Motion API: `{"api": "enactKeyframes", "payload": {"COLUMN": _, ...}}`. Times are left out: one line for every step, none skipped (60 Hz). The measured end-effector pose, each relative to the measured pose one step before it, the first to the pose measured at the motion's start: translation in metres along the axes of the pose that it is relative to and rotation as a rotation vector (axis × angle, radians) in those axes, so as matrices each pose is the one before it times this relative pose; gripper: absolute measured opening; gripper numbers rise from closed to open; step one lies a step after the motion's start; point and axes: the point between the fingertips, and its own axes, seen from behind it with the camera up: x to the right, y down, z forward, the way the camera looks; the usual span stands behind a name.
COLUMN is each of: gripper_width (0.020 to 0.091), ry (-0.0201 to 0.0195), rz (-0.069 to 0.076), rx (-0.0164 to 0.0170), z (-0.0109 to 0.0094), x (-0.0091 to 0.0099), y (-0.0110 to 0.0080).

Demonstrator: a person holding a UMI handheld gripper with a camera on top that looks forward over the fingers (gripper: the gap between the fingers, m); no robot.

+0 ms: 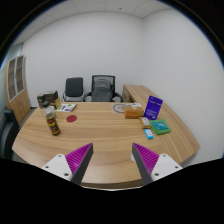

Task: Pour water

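Nearest, at the bottom centre of the frame, the gripper [112,163] hangs above the near edge of the wooden table [100,135], fingers spread wide, nothing between the purple pads [80,157]. Released, empty.

Mid-table, left of centre: a dark brown bottle [52,123] with a pale cap, upright, well ahead of the fingers and off to their left. Taken to be the water vessel; contents not readable from here. No cup clearly identified.

Right of centre, farther on: a teal object [160,127] and a small blue item [149,133] just beside it; behind them a purple box [152,106]; a brown box [132,113] near the far edge.

Beyond the table, upper middle of the frame: two office chairs [88,89] against a white wall.

Judgement: approach step, grasp not begun. Next move calls for swinging left and forward, centring the bottle between the open fingers, then closing on its body, not its cap.
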Motion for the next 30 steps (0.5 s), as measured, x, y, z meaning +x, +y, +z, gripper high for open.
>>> {"api": "enactKeyframes", "payload": {"gripper_width": 0.0845, "ry": -0.00082, "rz": -0.0027, "rx": -0.00019, "z": 0.00014, "x": -0.00041, "y": 0.00024}}
{"api": "enactKeyframes", "payload": {"gripper_width": 0.0844, "ry": -0.0003, "rz": -0.0029, "rx": 0.0003, "z": 0.00052, "x": -0.00044, "y": 0.00014}}
{"api": "enactKeyframes", "payload": {"gripper_width": 0.0843, "ry": 0.00072, "rz": -0.0033, "rx": -0.00052, "z": 0.00111, "x": -0.00048, "y": 0.00042}}
{"api": "enactKeyframes", "payload": {"gripper_width": 0.0843, "ry": 0.00216, "rz": -0.0037, "rx": -0.0018, "z": 0.00124, "x": -0.00039, "y": 0.00073}}
{"api": "enactKeyframes", "payload": {"gripper_width": 0.0843, "ry": 0.00284, "rz": -0.0043, "rx": -0.00283, "z": 0.00135, "x": -0.00027, "y": 0.00094}}
{"api": "enactKeyframes", "payload": {"gripper_width": 0.0842, "ry": 0.00298, "rz": -0.0037, "rx": -0.00292, "z": 0.00008, "x": -0.00094, "y": 0.00111}}
{"api": "enactKeyframes", "payload": {"gripper_width": 0.0842, "ry": 0.00265, "rz": -0.0044, "rx": -0.00277, "z": 0.00224, "x": -0.00155, "y": 0.00159}}
{"api": "enactKeyframes", "payload": {"gripper_width": 0.0844, "ry": 0.00235, "rz": -0.0037, "rx": -0.00269, "z": 0.00153, "x": -0.00164, "y": 0.00146}}
{"api": "enactKeyframes", "payload": {"gripper_width": 0.0845, "ry": 0.0028, "rz": -0.0024, "rx": -0.00158, "z": 0.00132, "x": -0.00183, "y": 0.0015}}
{"api": "enactKeyframes", "payload": {"gripper_width": 0.0844, "ry": 0.00339, "rz": -0.0007, "rx": -0.00137, "z": 0.00107, "x": -0.00141, "y": 0.00155}}
{"api": "enactKeyframes", "payload": {"gripper_width": 0.0844, "ry": 0.00253, "rz": -0.0002, "rx": -0.00091, "z": 0.0005, "x": -0.00222, "y": 0.00187}}
{"api": "enactKeyframes", "payload": {"gripper_width": 0.0842, "ry": 0.00125, "rz": 0.0004, "rx": -0.00081, "z": 0.00034, "x": -0.00301, "y": 0.00194}}
{"api": "enactKeyframes", "payload": {"gripper_width": 0.084, "ry": 0.00131, "rz": 0.0012, "rx": -0.00285, "z": -0.00032, "x": -0.00372, "y": 0.00146}}
{"api": "enactKeyframes", "payload": {"gripper_width": 0.0842, "ry": 0.0006, "rz": 0.0008, "rx": -0.0019, "z": 0.00082, "x": -0.00274, "y": 0.00324}}
{"api": "enactKeyframes", "payload": {"gripper_width": 0.0841, "ry": 0.00031, "rz": 0.0016, "rx": -0.00348, "z": 0.00017, "x": -0.0039, "y": 0.00246}}
{"api": "enactKeyframes", "payload": {"gripper_width": 0.0839, "ry": -0.00044, "rz": 0.002, "rx": -0.00205, "z": 0.00001, "x": -0.00458, "y": 0.00221}}
{"api": "enactKeyframes", "payload": {"gripper_width": 0.084, "ry": -0.00106, "rz": 0.0027, "rx": -0.00076, "z": -0.00015, "x": -0.00478, "y": 0.00205}}
{"api": "enactKeyframes", "payload": {"gripper_width": 0.0839, "ry": 0.00001, "rz": 0.0029, "rx": -0.00154, "z": -0.00079, "x": -0.00572, "y": 0.00091}}
{"api": "enactKeyframes", "payload": {"gripper_width": 0.0839, "ry": -0.00039, "rz": 0.0018, "rx": 0.00005, "z": -0.0001, "x": -0.0052, "y": 0.00191}}
{"api": "enactKeyframes", "payload": {"gripper_width": 0.0841, "ry": -0.00125, "rz": 0.0011, "rx": 0.00019, "z": -0.00029, "x": -0.00561, "y": 0.00171}}
{"api": "enactKeyframes", "payload": {"gripper_width": 0.0845, "ry": -0.0026, "rz": 0.0, "rx": 0.00223, "z": 0.00055, "x": -0.00568, "y": 0.0024}}
{"api": "enactKeyframes", "payload": {"gripper_width": 0.0847, "ry": -0.00247, "rz": 0.0006, "rx": -0.0001, "z": -0.00064, "x": -0.00769, "y": 0.00108}}
{"api": "enactKeyframes", "payload": {"gripper_width": 0.0847, "ry": -0.00111, "rz": -0.0005, "rx": 0.00091, "z": -0.00016, "x": -0.00657, "y": 0.00149}}
{"api": "enactKeyframes", "payload": {"gripper_width": 0.0849, "ry": 0.00113, "rz": -0.0003, "rx": 0.00205, "z": -0.00024, "x": -0.00622, "y": 0.00129}}
{"api": "enactKeyframes", "payload": {"gripper_width": 0.0845, "ry": 0.00143, "rz": -0.0005, "rx": 0.00266, "z": -0.00011, "x": -0.00657, "y": 0.00119}}
{"api": "enactKeyframes", "payload": {"gripper_width": 0.0846, "ry": 0.00014, "rz": -0.0004, "rx": 0.00209, "z": -0.00038, "x": -0.00731, "y": 0.001}}
{"api": "enactKeyframes", "payload": {"gripper_width": 0.0847, "ry": -0.00116, "rz": -0.0008, "rx": 0.0012, "z": 0.00008, "x": -0.00775, "y": 0.00129}}
{"api": "enactKeyframes", "payload": {"gripper_width": 0.0846, "ry": -0.00064, "rz": 0.0002, "rx": 0.00001, "z": -0.00009, "x": -0.00801, "y": 0.00136}}
{"api": "enactKeyframes", "payload": {"gripper_width": 0.0846, "ry": -0.00043, "rz": 0.002, "rx": -0.0007, "z": -0.00023, "x": -0.00793, "y": 0.00161}}
{"api": "enactKeyframes", "payload": {"gripper_width": 0.0849, "ry": 0.00033, "rz": 0.0037, "rx": -0.00107, "z": -0.00033, "x": -0.00864, "y": 0.00142}}
